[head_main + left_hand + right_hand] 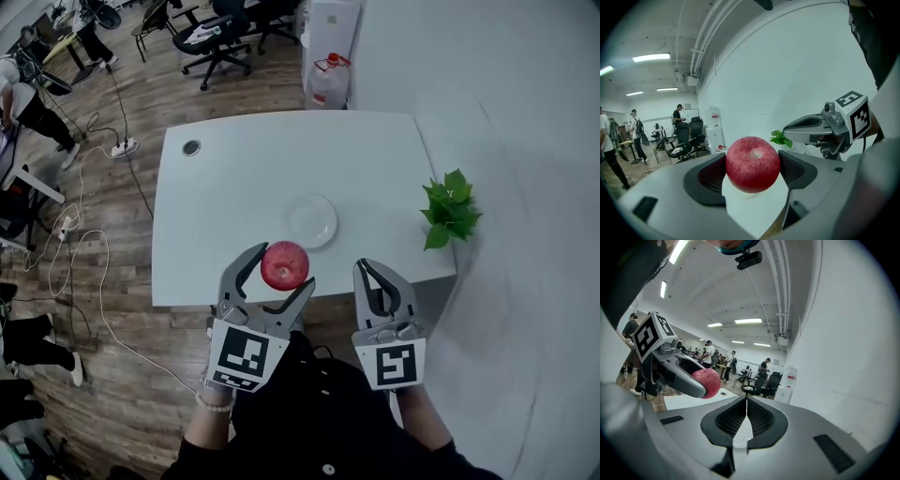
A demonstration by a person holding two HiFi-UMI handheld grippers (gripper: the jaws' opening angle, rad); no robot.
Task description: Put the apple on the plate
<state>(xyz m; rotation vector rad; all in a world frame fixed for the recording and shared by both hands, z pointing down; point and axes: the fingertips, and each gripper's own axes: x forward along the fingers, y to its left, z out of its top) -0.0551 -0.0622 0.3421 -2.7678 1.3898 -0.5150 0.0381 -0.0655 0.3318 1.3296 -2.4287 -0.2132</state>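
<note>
Head view: the left gripper clamps the red apple between its jaws, over the near edge of the white table; the white plate lies on the table at 1 o'clock from the apple, near but apart; the right gripper hangs at 3 o'clock from the apple; a green plant stands by the table's right edge.

Left gripper view: both pads press the apple's sides; the right gripper shows at 2 o'clock.

Right gripper view: its jaws meet with nothing between them; the apple shows at 9 o'clock.
</note>
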